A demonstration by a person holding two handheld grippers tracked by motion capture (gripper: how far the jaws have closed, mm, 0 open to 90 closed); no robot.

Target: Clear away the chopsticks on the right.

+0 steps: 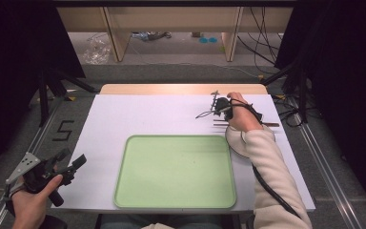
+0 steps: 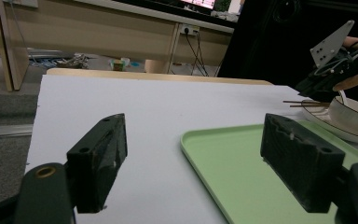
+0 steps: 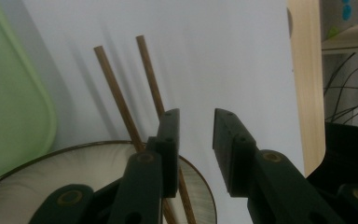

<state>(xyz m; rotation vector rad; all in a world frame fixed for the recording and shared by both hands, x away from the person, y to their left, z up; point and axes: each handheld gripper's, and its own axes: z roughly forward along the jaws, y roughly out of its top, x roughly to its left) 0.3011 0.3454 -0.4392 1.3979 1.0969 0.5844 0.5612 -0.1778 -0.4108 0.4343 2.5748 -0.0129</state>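
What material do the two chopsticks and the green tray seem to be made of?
The chopsticks look like wood or bamboo: brown, matte, with square-cut ends. The tray looks like moulded plastic: even pale green, smooth, with rounded corners and a raised rim. Neither can be confirmed by sight alone.

Overhead forward-down view; two low gripper-mounted close-ups, all sharing green tray [image 1: 174, 171].

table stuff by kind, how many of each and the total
green tray: 1
white bowl: 1
white plate under the bowl: 1
brown chopsticks: 2
total: 5
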